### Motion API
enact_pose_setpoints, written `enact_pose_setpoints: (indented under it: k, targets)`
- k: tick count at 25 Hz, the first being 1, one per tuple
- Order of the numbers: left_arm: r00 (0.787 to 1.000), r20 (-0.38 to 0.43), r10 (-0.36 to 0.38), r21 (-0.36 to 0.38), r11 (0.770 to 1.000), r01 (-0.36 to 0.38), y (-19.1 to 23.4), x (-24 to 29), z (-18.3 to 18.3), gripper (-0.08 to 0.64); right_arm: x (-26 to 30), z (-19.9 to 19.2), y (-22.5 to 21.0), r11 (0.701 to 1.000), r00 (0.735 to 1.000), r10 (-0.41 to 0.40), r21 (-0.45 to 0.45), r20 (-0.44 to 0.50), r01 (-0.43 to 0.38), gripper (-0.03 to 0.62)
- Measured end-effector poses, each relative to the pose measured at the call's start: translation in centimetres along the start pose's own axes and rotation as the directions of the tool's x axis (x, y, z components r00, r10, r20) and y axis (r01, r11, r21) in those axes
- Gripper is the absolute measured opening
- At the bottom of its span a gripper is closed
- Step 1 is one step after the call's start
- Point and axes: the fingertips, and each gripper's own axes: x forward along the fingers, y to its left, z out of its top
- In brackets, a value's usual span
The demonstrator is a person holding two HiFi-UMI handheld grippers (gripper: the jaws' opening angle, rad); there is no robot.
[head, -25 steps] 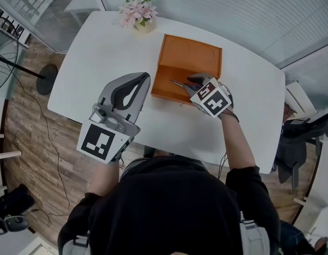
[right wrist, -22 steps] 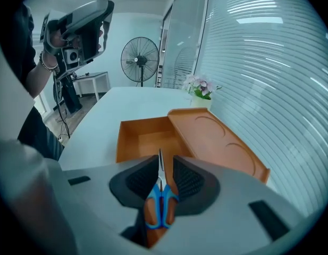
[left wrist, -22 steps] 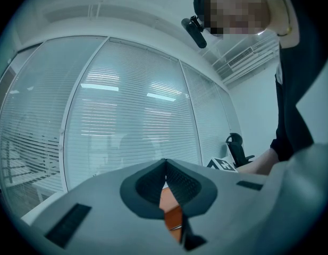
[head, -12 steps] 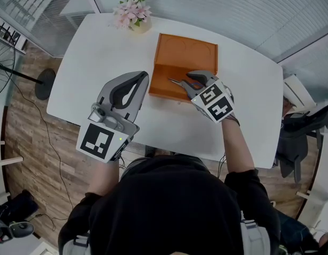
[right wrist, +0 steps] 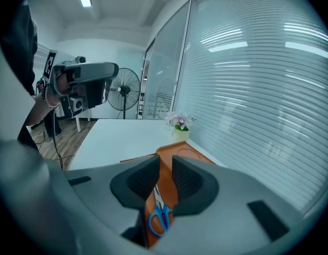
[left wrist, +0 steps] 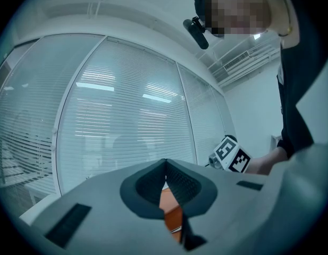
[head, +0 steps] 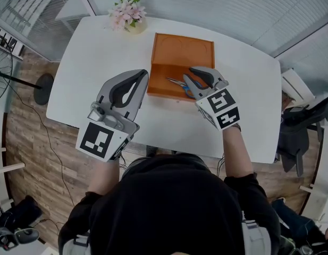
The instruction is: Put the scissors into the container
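item: scissors [head: 181, 85], blue-handled, lying inside the orange container [head: 182, 40] on the white bench [head: 94, 47]. my right hand-held gripper [head: 189, 74]: jaws apart, empty, just above them. my left hand-held gripper [head: 144, 74]: jaws together, idle. handling, as i judge it: lift the right one straight up, clear of the rim.

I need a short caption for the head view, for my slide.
Right gripper open above the blue-handled scissors lying in the orange container; left gripper shut, left of it.
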Motion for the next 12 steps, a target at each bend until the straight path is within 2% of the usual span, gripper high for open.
enact_pose_setpoints:
  k: [12]
  targets:
    - [0.999, -0.010, -0.038, -0.001, 0.999, 0.038, -0.2, 0.1, -0.6, 0.012, -3.5, 2.8, -0.8, 0.993, 0.986, -0.109, 0.061, 0.123, 0.102, 0.074]
